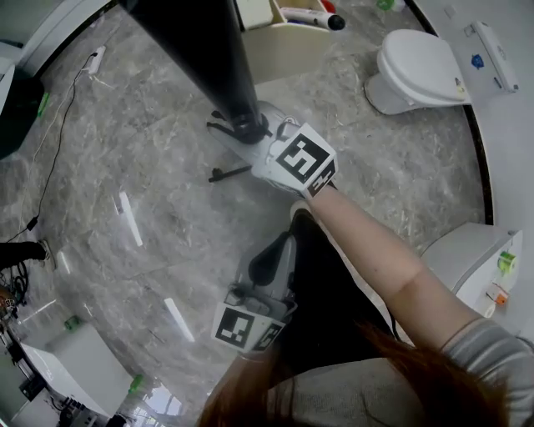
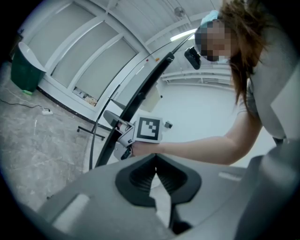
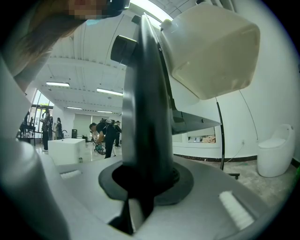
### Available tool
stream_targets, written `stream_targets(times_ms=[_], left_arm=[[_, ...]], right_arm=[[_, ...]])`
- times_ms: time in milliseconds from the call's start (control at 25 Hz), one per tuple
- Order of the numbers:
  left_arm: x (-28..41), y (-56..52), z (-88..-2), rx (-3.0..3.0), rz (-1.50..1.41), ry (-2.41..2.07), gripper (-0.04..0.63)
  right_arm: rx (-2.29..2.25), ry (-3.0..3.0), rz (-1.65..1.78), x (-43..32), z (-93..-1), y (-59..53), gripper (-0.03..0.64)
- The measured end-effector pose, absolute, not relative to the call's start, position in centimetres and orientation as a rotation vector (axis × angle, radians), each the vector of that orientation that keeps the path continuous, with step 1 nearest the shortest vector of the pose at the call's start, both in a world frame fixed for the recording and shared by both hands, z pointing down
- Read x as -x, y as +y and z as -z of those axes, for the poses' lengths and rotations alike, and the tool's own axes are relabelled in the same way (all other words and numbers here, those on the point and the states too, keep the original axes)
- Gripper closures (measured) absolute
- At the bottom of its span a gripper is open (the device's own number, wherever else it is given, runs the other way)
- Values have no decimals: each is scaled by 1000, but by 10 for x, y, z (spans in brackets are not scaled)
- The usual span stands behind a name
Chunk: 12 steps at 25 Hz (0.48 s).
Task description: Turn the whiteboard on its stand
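The whiteboard shows edge-on in the head view, a long dark band running from the top edge of the picture down toward the middle, above the grey marble floor. It stands near a dark wheeled foot of its stand. It looks like a broad, stiff panel in a smooth frame. I would expect it to be fairly heavy to set swinging and then slow to stop, with no give under the pads. The frame is probably slick, so a firm pinch on it seems the right hold, placed out at the edge where the leverage should be best. That is where the right gripper sits: its own view shows the jaws clamped onto the dark edge, which fills the gap between them. A beige tray fixed to the board carries markers, and these could spill if the panel tips far. The wheeled stand may also roll rather than let the board pivot. The left gripper hangs lower and nearer the person's body, apart from the board, with its jaws drawn together on nothing. It might be useful for steadying the board. A white toilet-shaped fixture stands well apart, toward the top right corner of the floor.
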<state>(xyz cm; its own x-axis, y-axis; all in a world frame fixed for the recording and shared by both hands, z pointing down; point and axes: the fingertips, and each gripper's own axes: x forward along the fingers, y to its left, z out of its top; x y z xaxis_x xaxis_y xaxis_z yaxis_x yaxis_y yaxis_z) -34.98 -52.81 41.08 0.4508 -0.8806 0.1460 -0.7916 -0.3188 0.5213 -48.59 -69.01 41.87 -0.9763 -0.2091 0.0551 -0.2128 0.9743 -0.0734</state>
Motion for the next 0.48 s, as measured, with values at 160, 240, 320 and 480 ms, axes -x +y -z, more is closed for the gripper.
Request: stream_targets(times_ms=[160,240,320,480], left_arm=[[343,-509,-410,-2204,211,-1362,594],[339,-500,-410,-2214,209,-1344,594],[336,-489,-410,-2220,206,-1329,594],[328,-470,-407,-2238,198,-1307,594]], right_arm=[[-352,-3079,-113,478,-416,-669,552],[-369,-3080,-109,474,-414,-660,554],[-386,-3080,-102,471,-415,-652,555],[-368,-3078,-101,463,-416,-632,560]])
